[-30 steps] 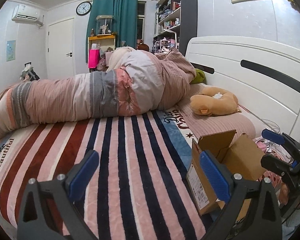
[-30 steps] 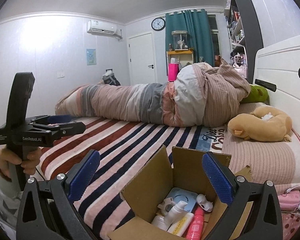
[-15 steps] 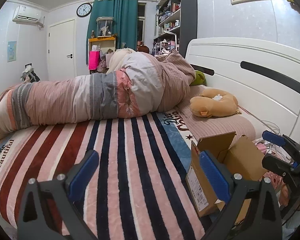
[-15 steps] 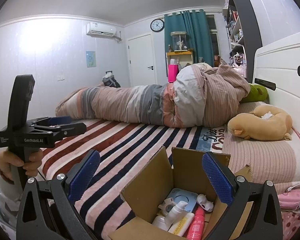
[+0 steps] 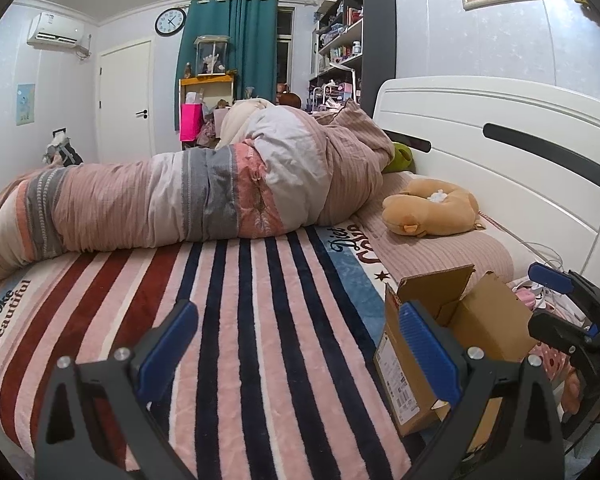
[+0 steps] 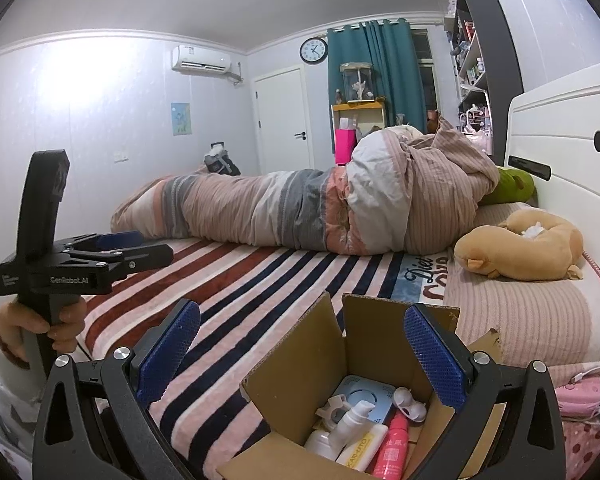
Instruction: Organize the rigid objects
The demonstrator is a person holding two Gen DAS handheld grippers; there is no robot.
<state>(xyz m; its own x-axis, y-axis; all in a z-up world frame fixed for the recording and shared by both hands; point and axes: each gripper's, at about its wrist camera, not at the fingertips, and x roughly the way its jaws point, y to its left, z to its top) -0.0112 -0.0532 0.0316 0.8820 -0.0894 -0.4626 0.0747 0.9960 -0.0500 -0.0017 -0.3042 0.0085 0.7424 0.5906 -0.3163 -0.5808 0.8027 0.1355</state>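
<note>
open box [image 6: 340, 364] set on the striped bed [image 6: 268, 280], bottles [image 6: 392, 444] inside partly cut off below, left gripper [image 5: 296, 356] and right gripper [image 6: 300, 352] jaws spread, nothing held

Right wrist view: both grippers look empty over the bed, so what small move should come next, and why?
Probably lower the right gripper into the open cardboard box. It hangs open and empty right above the box, where a red bottle, a white pump bottle and a yellow-labelled tube lie jumbled. The left gripper is open over bare striped blanket, off to the box's side.
</note>
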